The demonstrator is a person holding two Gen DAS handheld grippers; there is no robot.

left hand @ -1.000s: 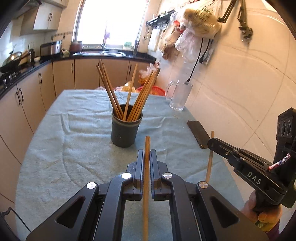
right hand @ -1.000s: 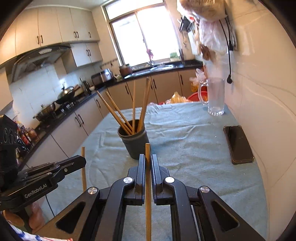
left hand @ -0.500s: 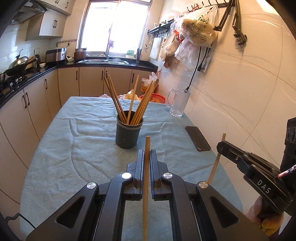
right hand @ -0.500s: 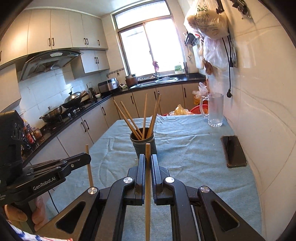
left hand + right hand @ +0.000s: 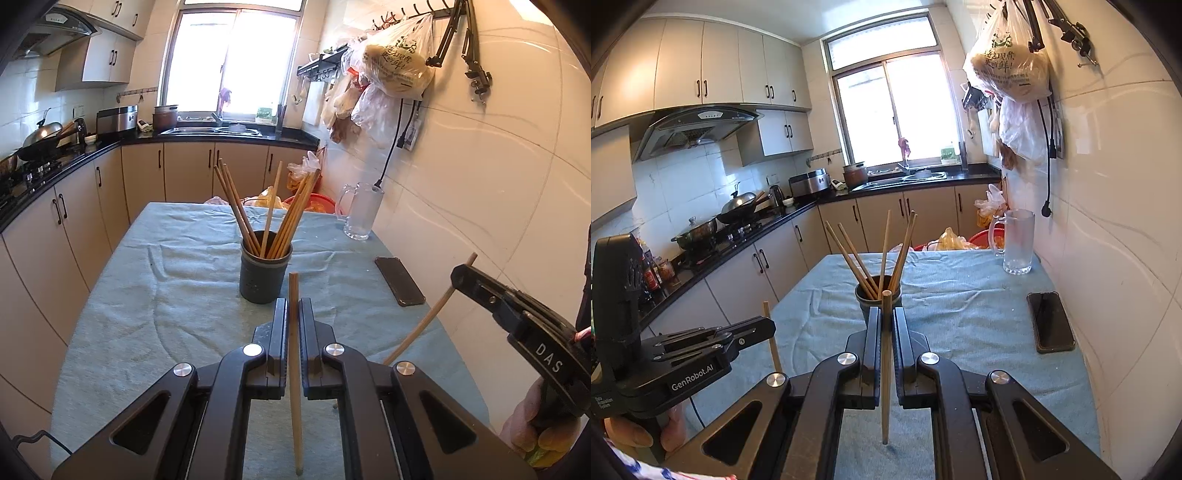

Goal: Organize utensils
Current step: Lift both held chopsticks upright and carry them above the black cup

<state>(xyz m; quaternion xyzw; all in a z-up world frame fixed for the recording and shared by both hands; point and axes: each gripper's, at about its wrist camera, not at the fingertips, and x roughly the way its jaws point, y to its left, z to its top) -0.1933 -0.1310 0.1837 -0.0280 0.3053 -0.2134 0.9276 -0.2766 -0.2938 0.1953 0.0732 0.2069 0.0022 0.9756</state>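
Observation:
A dark grey cup (image 5: 264, 273) (image 5: 866, 300) with several wooden chopsticks standing in it sits mid-table on the blue-green cloth. My left gripper (image 5: 292, 306) is shut on a single chopstick (image 5: 294, 369), held above the cloth just short of the cup. My right gripper (image 5: 885, 314) is shut on another chopstick (image 5: 885, 369), its tip in front of the cup's rim. In the left wrist view the right gripper (image 5: 458, 271) shows at the right edge with its chopstick (image 5: 424, 325) slanting down. The left gripper (image 5: 768, 326) appears at the left of the right wrist view, chopstick (image 5: 772, 339) upright.
A black phone (image 5: 399, 280) (image 5: 1050, 321) lies on the cloth near the tiled wall. A glass mug (image 5: 360, 210) (image 5: 1017, 242) stands at the far right corner. Bags hang on the wall above. Kitchen counters and a stove run along the left.
Both grippers have risen and tipped upward with their chopsticks, so the cup now looks lower and farther. The right gripper's chopstick, seen from the left, slants more.

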